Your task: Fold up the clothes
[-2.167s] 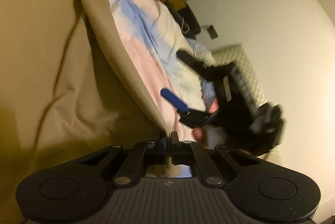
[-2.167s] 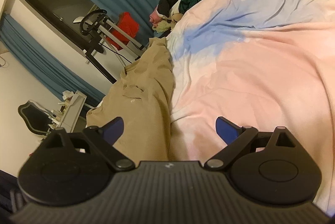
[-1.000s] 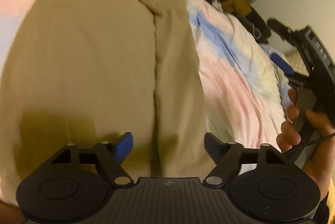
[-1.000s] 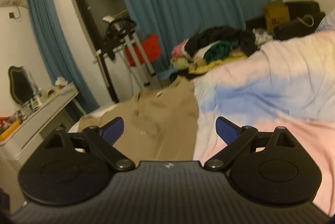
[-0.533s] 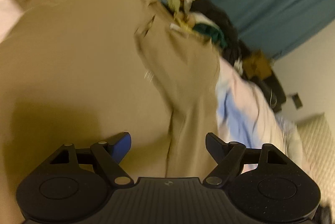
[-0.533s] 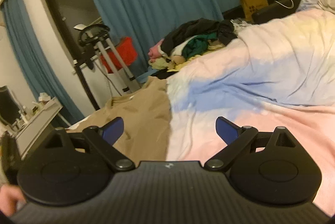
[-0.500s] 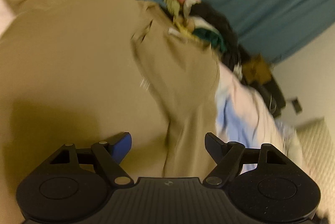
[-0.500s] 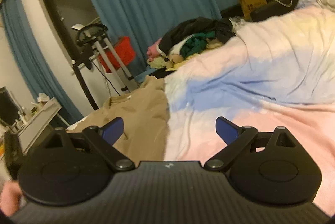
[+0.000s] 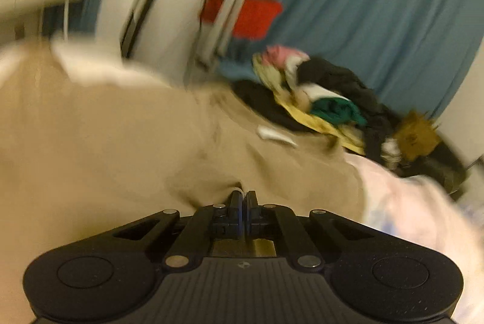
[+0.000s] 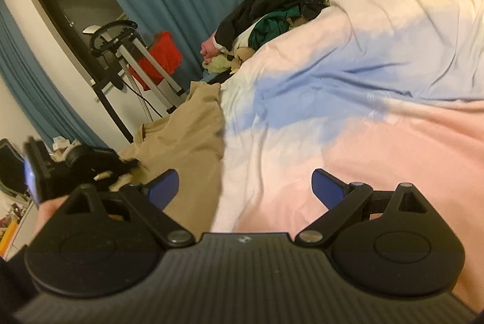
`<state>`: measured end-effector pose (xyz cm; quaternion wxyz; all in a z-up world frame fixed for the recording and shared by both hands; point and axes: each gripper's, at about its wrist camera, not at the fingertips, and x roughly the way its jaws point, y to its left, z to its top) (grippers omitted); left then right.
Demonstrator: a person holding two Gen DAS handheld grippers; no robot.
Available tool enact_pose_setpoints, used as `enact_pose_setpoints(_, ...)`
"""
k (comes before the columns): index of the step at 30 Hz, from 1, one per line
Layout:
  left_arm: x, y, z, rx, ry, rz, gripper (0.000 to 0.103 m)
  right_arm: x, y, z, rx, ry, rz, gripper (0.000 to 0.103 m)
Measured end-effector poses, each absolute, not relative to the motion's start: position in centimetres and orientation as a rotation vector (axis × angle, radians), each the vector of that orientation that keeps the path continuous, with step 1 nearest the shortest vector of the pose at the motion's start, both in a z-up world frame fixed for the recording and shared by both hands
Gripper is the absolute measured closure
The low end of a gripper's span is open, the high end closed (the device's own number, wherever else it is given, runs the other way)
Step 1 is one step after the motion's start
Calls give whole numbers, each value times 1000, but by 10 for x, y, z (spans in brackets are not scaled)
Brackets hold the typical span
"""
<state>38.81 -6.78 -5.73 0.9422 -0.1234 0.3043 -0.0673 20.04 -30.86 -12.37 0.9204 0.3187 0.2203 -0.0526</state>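
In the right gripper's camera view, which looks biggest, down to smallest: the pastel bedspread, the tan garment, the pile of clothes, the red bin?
1. Pastel bedspread, by far the biggest.
2. Tan garment.
3. Pile of clothes.
4. Red bin, smallest and partly hidden.

The pile and bin lie farther away, so their true sizes stay unsure.

no legible text, labels or numbers

Your right gripper (image 10: 245, 183) hovers with its blue-tipped jaws wide apart and nothing between them, over the pink and blue duvet (image 10: 363, 100). The tan garment (image 10: 184, 136) lies along the duvet's left edge. Your left gripper (image 10: 75, 169), blurred, sits at that garment's near end. A heap of clothes (image 10: 266, 21) rests at the duvet's far edge.
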Motion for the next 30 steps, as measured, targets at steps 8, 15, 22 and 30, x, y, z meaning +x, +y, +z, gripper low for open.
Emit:
enact_pose_setpoints(8, 337, -33, -58, -345, 806, -276, 65, 196, -301, -119, 622, 442, -83, 7)
enact_pose_setpoints(15, 188, 0, -61, -340, 1038, -425, 57, 181, -291, -111, 640, 460, 18, 7)
enact_pose_setpoints(22, 99, 23, -105, -465, 1227, -454, 57, 121, -271, -107, 688, 564, 160, 8)
enact_pose_setpoints(30, 94, 25, -114, -483, 1281, -547, 77, 76, -245, -143, 863, 907, 168, 23)
